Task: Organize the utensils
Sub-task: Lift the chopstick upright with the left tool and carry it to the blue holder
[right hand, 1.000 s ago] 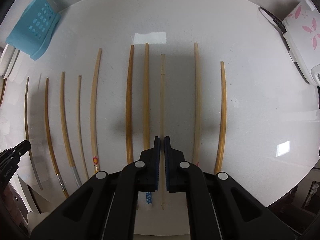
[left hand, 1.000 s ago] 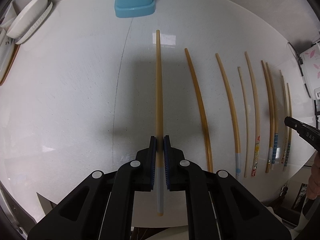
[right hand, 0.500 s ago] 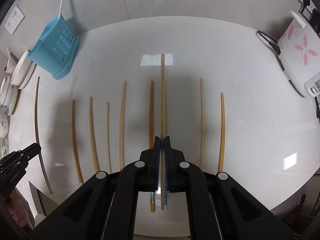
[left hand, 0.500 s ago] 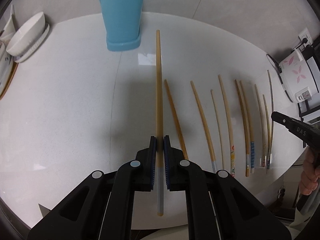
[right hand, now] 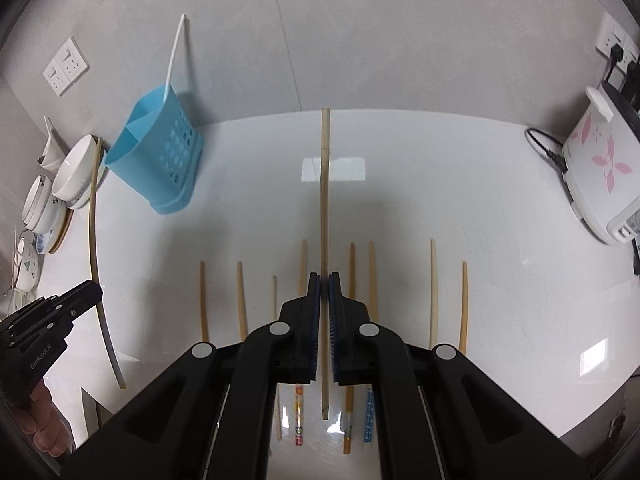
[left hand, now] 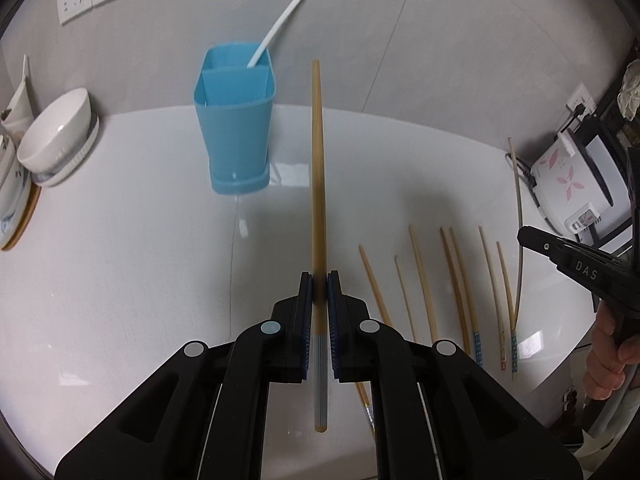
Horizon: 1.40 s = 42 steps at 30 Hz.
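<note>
My left gripper point(left hand: 319, 284) is shut on a brown chopstick with a grey ribbed end point(left hand: 317, 184), held above the white table and pointing just right of the blue utensil holder point(left hand: 235, 120). My right gripper point(right hand: 324, 286) is shut on a pale wooden chopstick point(right hand: 324, 200), also lifted off the table. Several more chopsticks point(right hand: 432, 292) lie in a row on the table below both grippers; they also show in the left wrist view point(left hand: 420, 276). The holder point(right hand: 158, 156) stands at the far left in the right wrist view and has a white utensil point(left hand: 276, 36) in it.
Stacked white bowls and plates point(left hand: 52, 136) sit at the left by the wall. A white rice cooker with pink flowers point(right hand: 600, 172) stands at the right, its cord plugged into the wall. The table's front edge point(right hand: 592, 420) is close below the grippers.
Both grippers have risen and tilted up with their chopsticks, lifting them off the table. The holder and the wall have come into view, and the row of chopsticks has dropped lower.
</note>
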Tool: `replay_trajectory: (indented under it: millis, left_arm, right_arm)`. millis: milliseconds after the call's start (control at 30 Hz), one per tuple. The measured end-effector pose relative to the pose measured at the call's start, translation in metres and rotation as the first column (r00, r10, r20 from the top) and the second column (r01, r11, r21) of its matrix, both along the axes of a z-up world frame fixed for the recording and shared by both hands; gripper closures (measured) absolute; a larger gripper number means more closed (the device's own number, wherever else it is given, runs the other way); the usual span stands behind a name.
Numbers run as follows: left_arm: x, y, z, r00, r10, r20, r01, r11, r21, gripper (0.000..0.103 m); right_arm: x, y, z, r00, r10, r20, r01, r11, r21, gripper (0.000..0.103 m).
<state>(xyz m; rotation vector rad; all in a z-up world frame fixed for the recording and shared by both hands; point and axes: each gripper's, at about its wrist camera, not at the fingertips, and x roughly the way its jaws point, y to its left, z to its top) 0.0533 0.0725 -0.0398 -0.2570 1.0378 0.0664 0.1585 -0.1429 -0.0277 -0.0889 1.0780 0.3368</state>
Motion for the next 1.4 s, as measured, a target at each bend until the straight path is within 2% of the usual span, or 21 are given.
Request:
replay_trajectory:
  millis: [367, 667, 1033, 1167, 1400]
  left_arm:
    - [0.02, 0.019, 0.027, 0.992, 0.006, 0.128, -0.008, 1.0, 0.015, 0.096]
    - [0.043, 0.034, 0.055, 0.964, 0.016, 0.265, -0.023, 0.999, 0.024, 0.096]
    - [0.085, 0.057, 0.066, 0.916, 0.042, 0.398, -0.074, 0.995, 0.064, 0.096]
    - [0.1, 0.068, 0.063, 0.889, 0.052, 0.454, -0.091, 0.994, 0.064, 0.096]
    - [0.125, 0.082, 0.047, 0.857, 0.075, 0.51, -0.121, 0.991, 0.059, 0.096]
  right_arm:
    - [0.012, 0.034, 0.034, 0.994, 0.032, 0.104, -0.036, 0.998, 0.045, 0.1]
    - [0.031, 0.062, 0.055, 0.986, 0.043, 0.164, -0.061, 0.993, 0.102, 0.1]
    - [0.062, 0.104, 0.071, 0.965, 0.092, 0.246, -0.138, 0.975, 0.173, 0.1]
    - [0.077, 0.118, 0.07, 0.959, 0.095, 0.266, -0.151, 0.968, 0.198, 0.1]
    - [0.09, 0.137, 0.069, 0.949, 0.1, 0.3, -0.173, 0.958, 0.228, 0.1]
